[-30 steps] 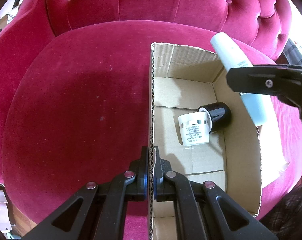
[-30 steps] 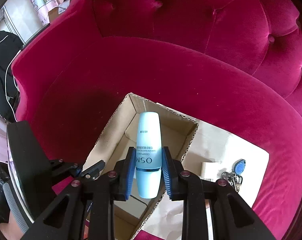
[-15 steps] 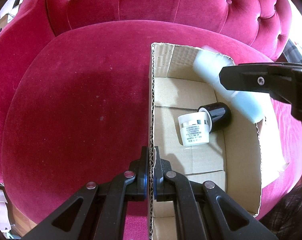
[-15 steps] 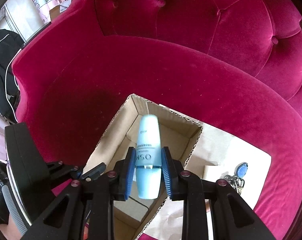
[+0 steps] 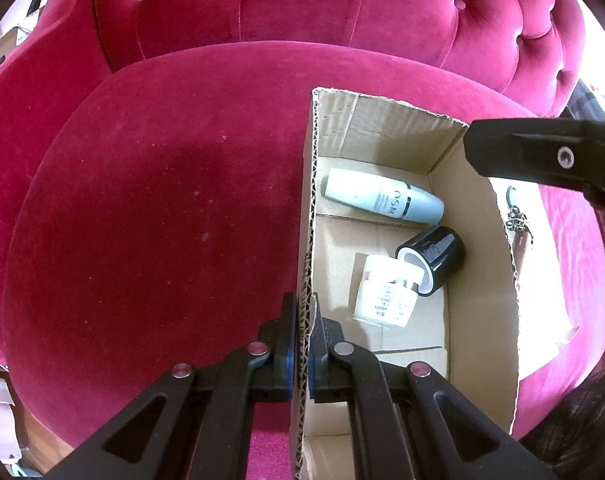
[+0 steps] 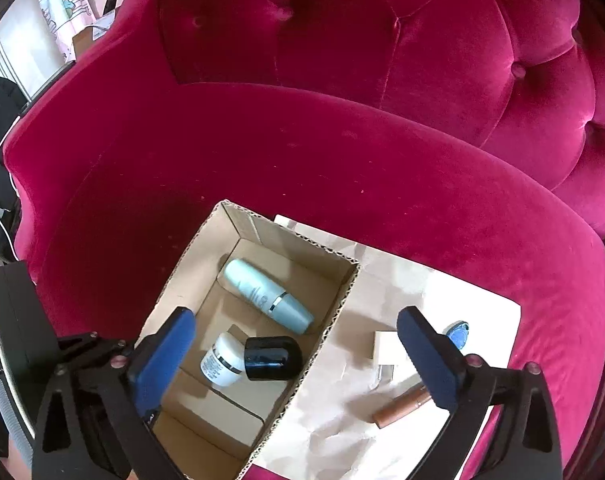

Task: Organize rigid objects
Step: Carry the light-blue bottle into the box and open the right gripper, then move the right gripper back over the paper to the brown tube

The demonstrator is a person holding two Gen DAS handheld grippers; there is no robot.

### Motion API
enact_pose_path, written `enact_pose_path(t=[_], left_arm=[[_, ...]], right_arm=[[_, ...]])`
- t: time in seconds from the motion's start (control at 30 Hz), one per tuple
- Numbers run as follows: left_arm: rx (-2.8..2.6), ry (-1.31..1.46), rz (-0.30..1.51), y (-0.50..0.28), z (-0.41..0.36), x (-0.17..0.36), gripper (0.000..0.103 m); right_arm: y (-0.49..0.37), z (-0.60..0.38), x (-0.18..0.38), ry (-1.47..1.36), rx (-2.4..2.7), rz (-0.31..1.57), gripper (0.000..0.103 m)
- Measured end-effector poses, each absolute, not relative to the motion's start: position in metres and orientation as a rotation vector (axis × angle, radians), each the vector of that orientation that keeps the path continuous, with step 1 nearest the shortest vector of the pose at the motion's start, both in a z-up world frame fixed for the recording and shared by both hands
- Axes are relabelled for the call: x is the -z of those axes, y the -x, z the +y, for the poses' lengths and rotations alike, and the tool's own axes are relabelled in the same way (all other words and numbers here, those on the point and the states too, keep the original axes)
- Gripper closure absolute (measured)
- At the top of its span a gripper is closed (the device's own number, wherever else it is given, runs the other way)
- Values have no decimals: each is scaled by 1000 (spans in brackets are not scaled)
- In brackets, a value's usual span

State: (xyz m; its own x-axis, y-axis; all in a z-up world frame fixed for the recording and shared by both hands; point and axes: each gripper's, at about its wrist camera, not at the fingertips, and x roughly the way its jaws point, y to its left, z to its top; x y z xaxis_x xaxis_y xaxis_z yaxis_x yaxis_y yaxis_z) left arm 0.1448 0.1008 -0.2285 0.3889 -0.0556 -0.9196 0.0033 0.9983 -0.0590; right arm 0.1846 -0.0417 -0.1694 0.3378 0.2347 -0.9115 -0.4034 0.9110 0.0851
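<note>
An open cardboard box [image 5: 386,128] sits on a red velvet seat. My left gripper [image 5: 302,308] is shut on its left wall. Inside lie a pale blue bottle [image 5: 382,196] on its side near the back, a white jar [image 5: 386,300] and a black jar [image 5: 438,260] touching it. My right gripper [image 6: 296,316] hovers above the box, its jaws opening wide with nothing between them. Below it lie the bottle [image 6: 268,296], the white jar [image 6: 222,360] and the black jar [image 6: 272,358]. One right finger [image 5: 542,156] shows over the box's right wall.
A sheet of brown paper [image 6: 382,280] lies right of the box and holds a small white box [image 6: 386,350], a blue key tag [image 6: 456,334] and a brown tube [image 6: 400,406]. The tufted chair back [image 6: 382,40] rises behind.
The right gripper's jaws spread apart and let go of the pale blue bottle, which now lies inside the box. The left gripper kept its hold on the box wall.
</note>
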Motion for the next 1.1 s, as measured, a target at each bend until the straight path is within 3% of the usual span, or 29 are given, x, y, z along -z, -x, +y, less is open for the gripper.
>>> enact_pose_path(t=[0.63,1.1], left_arm=[[40,47,1173,-146,100,232,99],[39,49,1172,-146,103,234,99]], right_arm=[[-184,-88,155,143,-327,1159,0],[-177,-124,183,115,-209,1205,0]])
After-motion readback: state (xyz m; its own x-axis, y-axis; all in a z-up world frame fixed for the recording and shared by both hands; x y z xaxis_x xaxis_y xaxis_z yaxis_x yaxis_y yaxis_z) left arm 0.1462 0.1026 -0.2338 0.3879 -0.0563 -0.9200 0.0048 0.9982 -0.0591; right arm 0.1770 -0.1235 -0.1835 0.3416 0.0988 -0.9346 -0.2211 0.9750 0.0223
